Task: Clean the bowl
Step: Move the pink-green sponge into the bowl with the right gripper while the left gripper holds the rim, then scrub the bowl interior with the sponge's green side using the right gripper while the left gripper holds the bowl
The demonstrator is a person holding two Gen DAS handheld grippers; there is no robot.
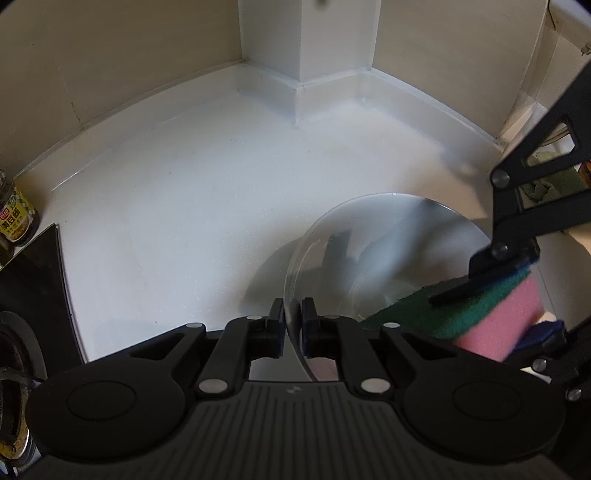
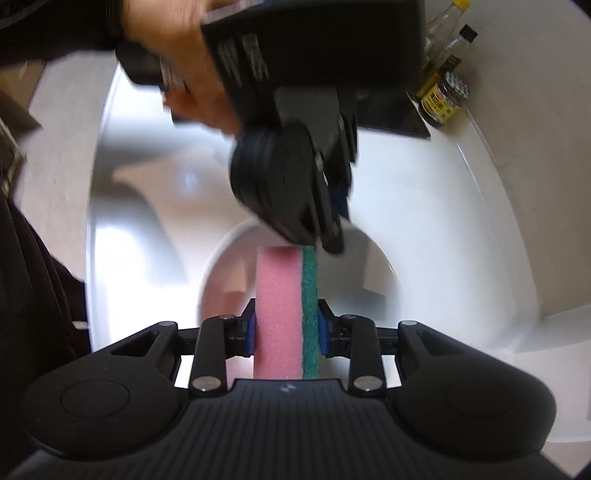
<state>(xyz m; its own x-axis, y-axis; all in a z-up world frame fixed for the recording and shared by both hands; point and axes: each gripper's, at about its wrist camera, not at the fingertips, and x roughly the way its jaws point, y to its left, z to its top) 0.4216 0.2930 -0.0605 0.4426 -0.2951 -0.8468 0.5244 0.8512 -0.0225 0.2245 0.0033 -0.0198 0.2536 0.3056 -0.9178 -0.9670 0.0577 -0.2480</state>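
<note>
While the left gripper (image 1: 293, 325) pinches the bowl (image 1: 388, 258) rim, the right gripper (image 2: 286, 328) clamps a sponge (image 2: 286, 310) inside it.

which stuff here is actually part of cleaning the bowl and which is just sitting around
In use:
- glass bowl, rim pinched by the left gripper
- pink and green sponge, clamped in the right gripper

Just lying about:
- yellow-labelled jar by the wall
- bottles behind it
- green cloth at the far right
- stove burner
</note>
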